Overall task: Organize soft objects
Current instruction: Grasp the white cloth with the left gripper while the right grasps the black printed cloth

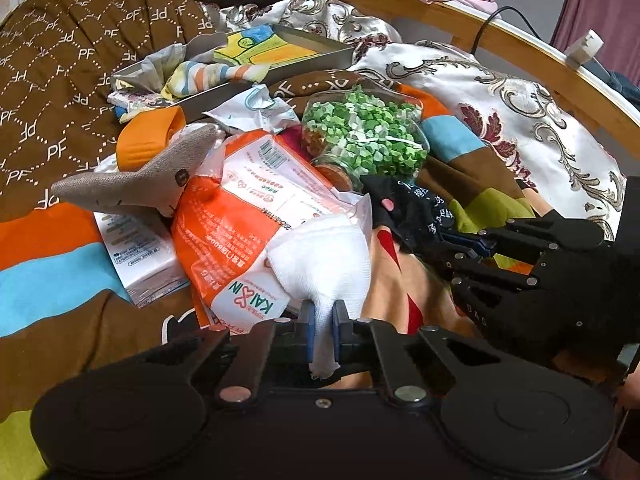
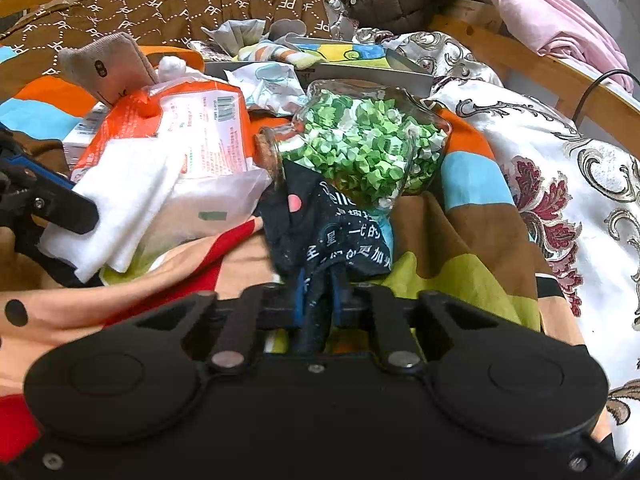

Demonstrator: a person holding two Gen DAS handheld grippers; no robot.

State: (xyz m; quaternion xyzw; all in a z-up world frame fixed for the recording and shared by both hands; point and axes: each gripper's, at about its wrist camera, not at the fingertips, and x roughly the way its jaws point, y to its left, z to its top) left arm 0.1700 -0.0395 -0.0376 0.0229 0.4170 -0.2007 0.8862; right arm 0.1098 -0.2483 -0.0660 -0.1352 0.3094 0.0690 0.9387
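Note:
My left gripper (image 1: 323, 320) is shut on a white sock (image 1: 320, 256), held just above the orange pack; the sock also shows in the right wrist view (image 2: 120, 200). My right gripper (image 2: 320, 300) is shut on a black sock with white lettering (image 2: 332, 232); the same sock shows in the left wrist view (image 1: 416, 208) beside the right gripper (image 1: 460, 240). A grey-brown sock (image 1: 140, 184) lies on the pile to the left, also in the right wrist view (image 2: 108, 68). A striped sock (image 1: 212, 74) lies in the grey box (image 1: 312, 60).
A glass jar of green paper stars (image 1: 364, 136) lies on its side in the middle. An orange pack (image 1: 240, 216), tissue packs and crumpled wrappers sit on the striped blanket (image 1: 52, 280). A wooden bed rail (image 1: 520, 52) runs along the right, with a cable and charger.

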